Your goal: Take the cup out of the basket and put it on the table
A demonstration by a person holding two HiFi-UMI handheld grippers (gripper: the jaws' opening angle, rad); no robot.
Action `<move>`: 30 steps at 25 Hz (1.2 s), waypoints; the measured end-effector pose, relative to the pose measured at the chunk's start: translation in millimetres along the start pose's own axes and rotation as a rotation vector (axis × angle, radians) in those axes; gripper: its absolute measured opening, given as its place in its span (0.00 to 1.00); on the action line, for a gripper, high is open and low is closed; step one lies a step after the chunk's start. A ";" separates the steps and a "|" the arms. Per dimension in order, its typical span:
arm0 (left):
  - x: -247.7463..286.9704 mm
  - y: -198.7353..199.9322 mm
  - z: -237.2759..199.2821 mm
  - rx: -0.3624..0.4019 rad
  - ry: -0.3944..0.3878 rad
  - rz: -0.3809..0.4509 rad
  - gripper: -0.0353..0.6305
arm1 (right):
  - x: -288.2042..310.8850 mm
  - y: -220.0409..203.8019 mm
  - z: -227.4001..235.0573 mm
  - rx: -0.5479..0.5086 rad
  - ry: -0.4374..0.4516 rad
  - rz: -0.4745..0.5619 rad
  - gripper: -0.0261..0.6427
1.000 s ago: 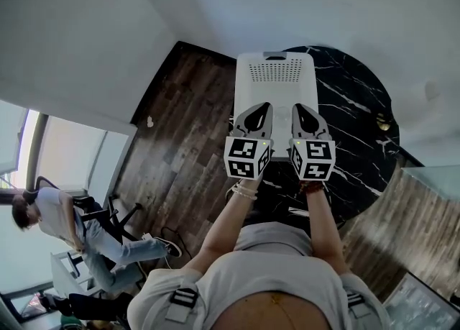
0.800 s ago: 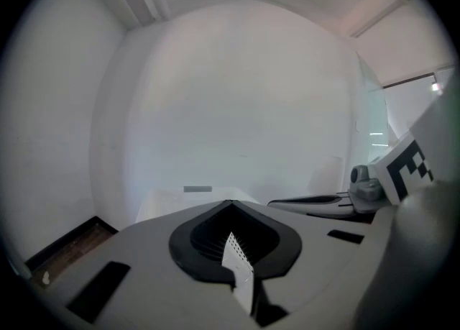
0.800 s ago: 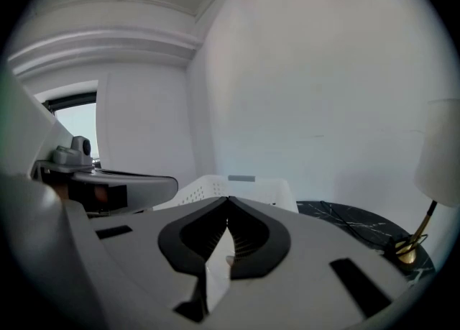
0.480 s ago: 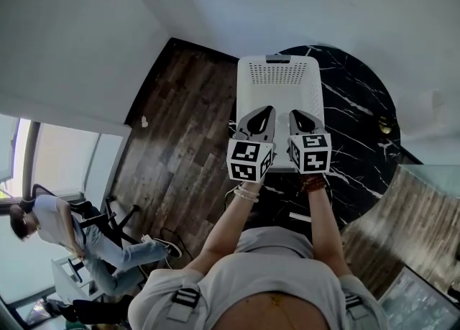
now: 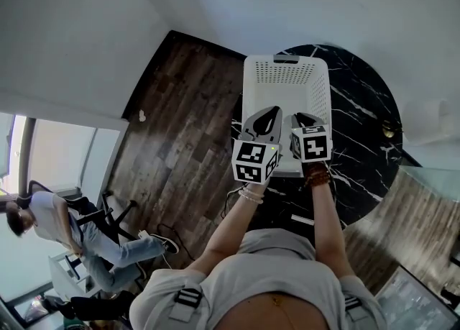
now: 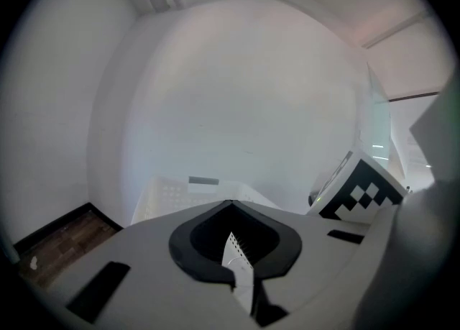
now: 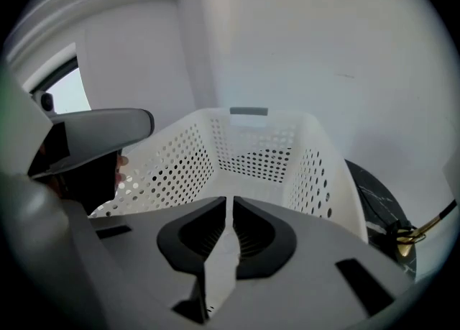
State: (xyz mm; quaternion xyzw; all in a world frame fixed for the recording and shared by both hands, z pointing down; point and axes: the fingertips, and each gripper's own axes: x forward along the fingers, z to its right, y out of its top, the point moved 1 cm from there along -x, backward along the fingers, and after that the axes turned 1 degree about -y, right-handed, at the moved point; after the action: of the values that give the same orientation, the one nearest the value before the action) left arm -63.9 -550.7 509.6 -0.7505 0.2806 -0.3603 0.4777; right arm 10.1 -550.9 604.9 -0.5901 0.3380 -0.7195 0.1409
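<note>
- Basket (image 5: 286, 70): white, perforated, rectangular; set on the left part of the bench, its long side running from near to far.
- Bench (image 5: 359, 106): round, black with white veining.
- Cup: not made out in any view; only perforated walls are shown in the part of the basket interior seen from the right gripper view.
- Left tongs (image 5: 273, 111): held above the near left corner of the basket. The jaws are clenched tip to tip, with nothing gripped.
- Right tongs (image 5: 299, 116): held just beside the left pair, over the near end of the basket. The jaws are parted by only a thin slit and are opening, with nothing between them.
- Small gold-coloured item (image 5: 388, 129): laid near the right edge of the bench, well apart from the basket; its kind cannot be told.
- Floor (image 5: 180, 120): dark wood planks, left of the bench.
- Seated person (image 5: 43, 221): placed on a chair at the near left, well apart from the bench.
</note>
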 end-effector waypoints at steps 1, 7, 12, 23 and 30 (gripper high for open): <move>-0.1 0.6 -0.3 -0.003 -0.002 0.002 0.06 | 2.6 -1.8 -1.5 0.006 0.012 -0.016 0.07; -0.1 6.3 0.2 -0.021 -0.026 0.023 0.06 | 14.4 -8.5 1.9 0.019 0.008 -0.068 0.19; 1.2 8.7 -3.0 -0.030 -0.032 0.031 0.06 | 24.6 -15.3 6.0 0.028 -0.011 -0.128 0.20; 4.7 12.0 -1.9 -0.033 -0.053 0.033 0.06 | 26.4 -23.9 4.1 0.040 -0.029 -0.195 0.20; 6.8 11.4 -1.2 -0.036 -0.064 0.031 0.06 | 45.2 -36.2 7.6 -0.018 -0.020 -0.251 0.20</move>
State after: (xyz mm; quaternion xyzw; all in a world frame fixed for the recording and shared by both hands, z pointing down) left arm -61.7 -560.9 501.3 -0.7656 0.2832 -0.3234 0.4786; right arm 12.5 -554.0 663.2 -0.6363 0.2666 -0.7223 0.0478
